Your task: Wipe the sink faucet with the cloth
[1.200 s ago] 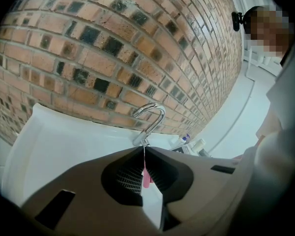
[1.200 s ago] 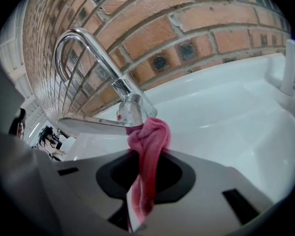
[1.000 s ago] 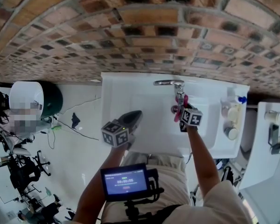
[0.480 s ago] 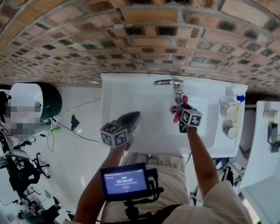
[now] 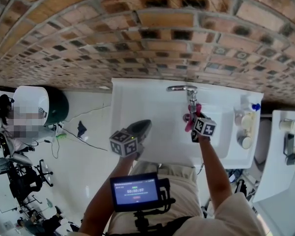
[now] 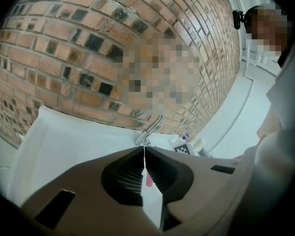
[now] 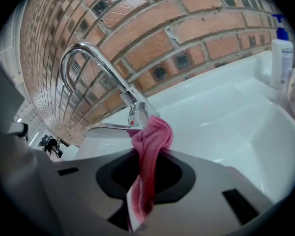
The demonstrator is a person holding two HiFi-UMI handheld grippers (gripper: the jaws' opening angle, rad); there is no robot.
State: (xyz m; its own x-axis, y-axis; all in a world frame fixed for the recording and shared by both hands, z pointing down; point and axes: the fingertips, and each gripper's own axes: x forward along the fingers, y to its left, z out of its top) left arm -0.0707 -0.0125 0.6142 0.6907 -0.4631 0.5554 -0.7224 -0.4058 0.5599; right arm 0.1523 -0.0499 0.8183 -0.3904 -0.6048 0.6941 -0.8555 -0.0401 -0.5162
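L gripper [image 6: 144,150] hovers over the front-left part of the sink [image 5: 130,100], jaws pressed tight together w/ nothing between them. Faucet [image 7: 136,107] stands at the sink's rear edge, approx. mid, in front of the brick wall [image 5: 152,33]. R gripper [image 7: 146,156] is clenched on the pink cloth [image 7: 155,134], whose bunched top touches the lower faucet body. A blue-pump soap bottle [image 7: 281,50] stands near the sink's rear right corner.
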